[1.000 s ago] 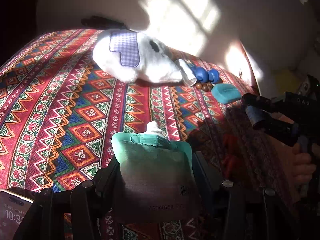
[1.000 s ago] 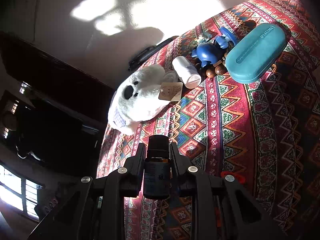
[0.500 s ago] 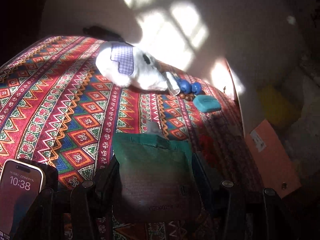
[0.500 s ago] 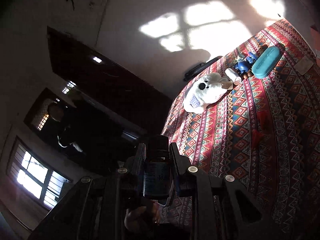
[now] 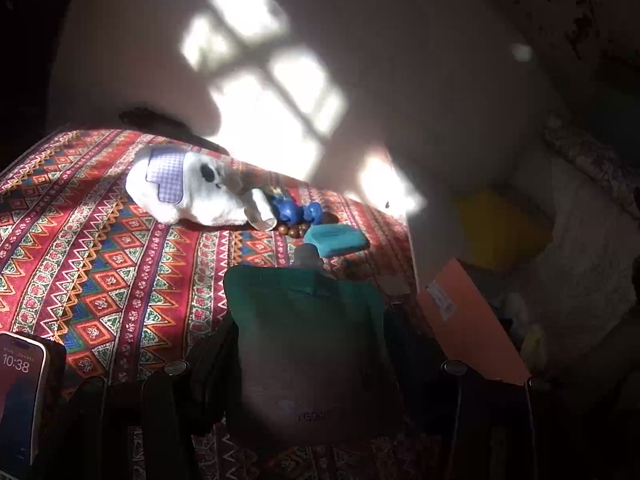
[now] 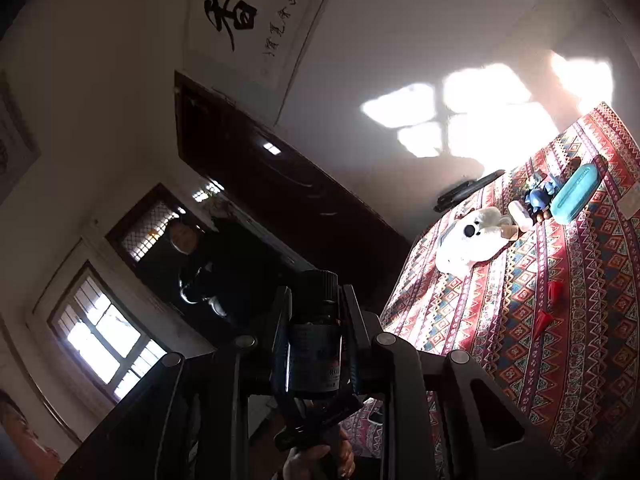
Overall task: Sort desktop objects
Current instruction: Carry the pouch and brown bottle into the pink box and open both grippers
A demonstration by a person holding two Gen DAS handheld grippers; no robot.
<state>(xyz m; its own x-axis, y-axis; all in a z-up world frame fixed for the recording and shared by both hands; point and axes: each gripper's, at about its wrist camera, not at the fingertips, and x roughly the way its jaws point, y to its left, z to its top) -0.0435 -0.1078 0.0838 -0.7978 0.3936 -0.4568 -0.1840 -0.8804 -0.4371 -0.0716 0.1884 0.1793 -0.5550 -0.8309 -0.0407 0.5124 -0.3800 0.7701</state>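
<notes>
Both grippers loaded, held above the patterned tablecloth [image 5: 100, 264].
Left gripper [image 5: 312, 344] clamps a green pouch [image 5: 308, 320], right gripper [image 6: 316, 332] a dark bottle [image 6: 316, 344] (destinations unclear); each wants setting among like items.

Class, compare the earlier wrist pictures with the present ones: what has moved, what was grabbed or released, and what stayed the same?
Both claws drew back from the table and its objects shrank in view. The right claw tilted upward toward the wall, and is gone from the left view. Nothing was grabbed or released: the left claw still holds the green pouch, the right the dark bottle. The plush toy, blue figure and teal case stayed put.
</notes>
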